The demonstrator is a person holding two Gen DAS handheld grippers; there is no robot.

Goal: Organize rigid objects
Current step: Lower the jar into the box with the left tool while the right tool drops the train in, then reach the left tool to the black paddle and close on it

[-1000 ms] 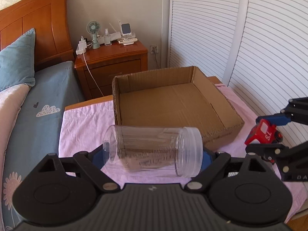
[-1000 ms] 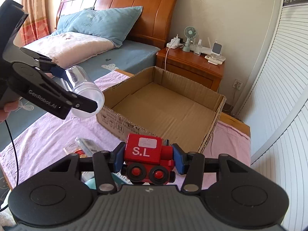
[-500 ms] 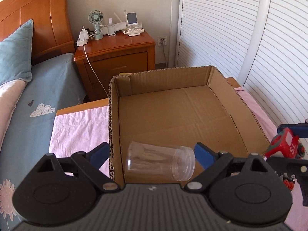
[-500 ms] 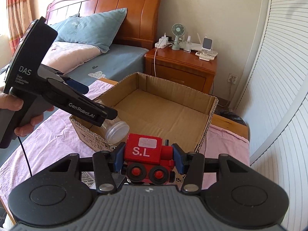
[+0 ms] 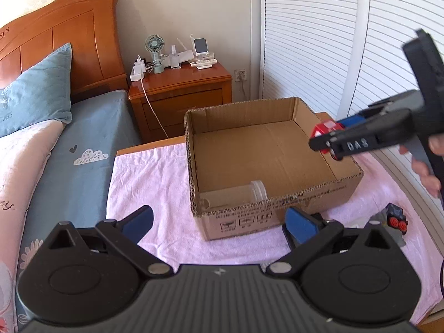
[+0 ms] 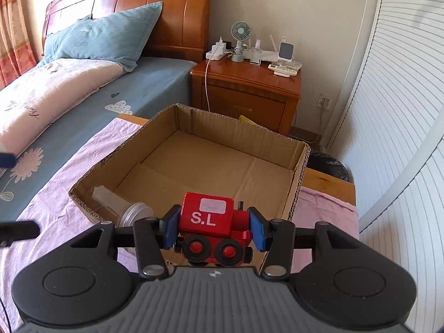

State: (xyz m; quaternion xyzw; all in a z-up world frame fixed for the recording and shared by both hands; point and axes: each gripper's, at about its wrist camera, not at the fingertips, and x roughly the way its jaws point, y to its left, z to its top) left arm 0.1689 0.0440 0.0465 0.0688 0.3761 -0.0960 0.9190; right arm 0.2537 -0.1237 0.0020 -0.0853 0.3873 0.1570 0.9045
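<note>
A: The right tool (image 6: pixel 213 229) has its blue pads pressed on both sides of the red toy engine (image 6: pixel 212 222), holding it just above the near wall of the cardboard box (image 6: pixel 301 163). The left tool (image 5: pixel 219 222) is spread wide with nothing in it, hanging over the pink cloth (image 5: pixel 155 183) short of the box.

B: So the step in hand is getting the engine inside?

A: I judge so. It should go forward past the near rim, then low over the floor of the box before the pads part, so it lands on its wheels and does not roll.

B: Where is there room?

A: The clear jar (image 5: pixel 236 194) lies on its side in the near left corner, against the near wall. The middle, the right and the far half of the floor are bare cardboard. Right of centre keeps the engine well apart from the jar.

B: Edges to mind?

A: The near rim sits right below the wheels, so lift before pushing forward. A dark toy (image 5: pixel 395 220) lies on the bench near the box's right corner. Beyond the far wall stands the nightstand (image 6: pixel 249 88), well apart.
</note>
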